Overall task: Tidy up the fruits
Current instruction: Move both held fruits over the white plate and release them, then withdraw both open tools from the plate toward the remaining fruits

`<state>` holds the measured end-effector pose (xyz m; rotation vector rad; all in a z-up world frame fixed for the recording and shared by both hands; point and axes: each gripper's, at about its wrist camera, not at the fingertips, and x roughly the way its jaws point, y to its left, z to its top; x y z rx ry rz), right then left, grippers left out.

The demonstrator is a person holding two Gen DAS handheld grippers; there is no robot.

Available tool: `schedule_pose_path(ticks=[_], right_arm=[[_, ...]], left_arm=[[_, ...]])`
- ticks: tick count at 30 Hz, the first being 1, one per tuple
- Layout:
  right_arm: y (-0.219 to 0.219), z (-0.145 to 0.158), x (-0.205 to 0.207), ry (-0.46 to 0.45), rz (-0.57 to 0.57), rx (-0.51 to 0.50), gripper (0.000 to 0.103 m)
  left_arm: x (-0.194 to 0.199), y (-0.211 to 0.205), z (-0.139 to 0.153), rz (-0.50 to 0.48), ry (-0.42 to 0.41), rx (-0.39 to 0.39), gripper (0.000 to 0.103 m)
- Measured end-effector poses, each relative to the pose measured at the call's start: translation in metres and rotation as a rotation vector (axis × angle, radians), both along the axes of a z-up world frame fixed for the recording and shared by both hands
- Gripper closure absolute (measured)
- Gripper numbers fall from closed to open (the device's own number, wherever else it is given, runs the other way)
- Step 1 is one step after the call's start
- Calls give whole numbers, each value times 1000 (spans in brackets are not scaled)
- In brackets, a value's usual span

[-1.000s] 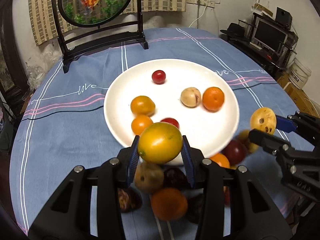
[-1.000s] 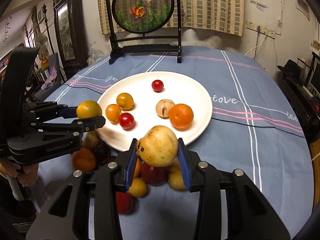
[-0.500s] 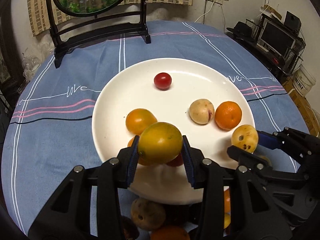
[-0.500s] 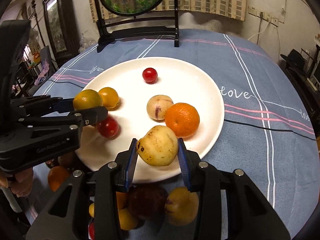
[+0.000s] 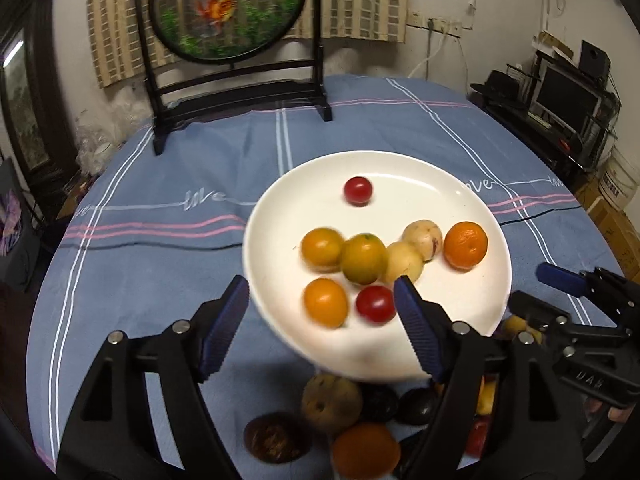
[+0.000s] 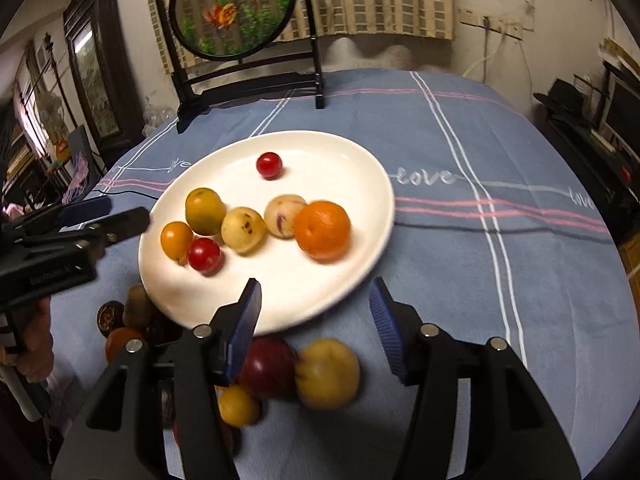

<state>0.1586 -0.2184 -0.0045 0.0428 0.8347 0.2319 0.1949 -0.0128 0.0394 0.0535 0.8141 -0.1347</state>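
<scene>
White plate (image 5: 460, 200) with eight fruits, both grippers' fingers (image 5: 418, 328) opening, empty.

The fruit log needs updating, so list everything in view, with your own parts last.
Tablecloth: one, blue with white and pink stripes, covering the table.
Fish screen: one, round, on a black stand, at the far edge.
Plate: one, white, mid-table.
Cherry tomatoes: two, red, one at the far and one at the near side of the plate.
Mandarin: one, orange, right side of the plate.
Pale fruits: two, cream, plate centre.
Orange-yellow fruits: three, plate's left half.
Loose fruits: several, mixed colours, on the cloth by the plate's near rim; count unclear.
Left gripper: one, black with blue fingers, opening, holding nothing.
Right gripper: one, same colours, opening, holding nothing.
</scene>
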Motion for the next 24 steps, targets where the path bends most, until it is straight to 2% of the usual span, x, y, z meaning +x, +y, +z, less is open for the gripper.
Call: schedule_pose_path(ticks=[12,21,24], right_arm=[[-9,-5,-49,9,-11,17,44],[5,-6,-82,-1,42,5,43],[13,-13,-90,21,69,-1,42]], left_arm=[[-48,21,-2,28,-1,-2,20],[-84,31,-4,36,-9,-1,19],[-96,35,-9,37,-4,7,19]])
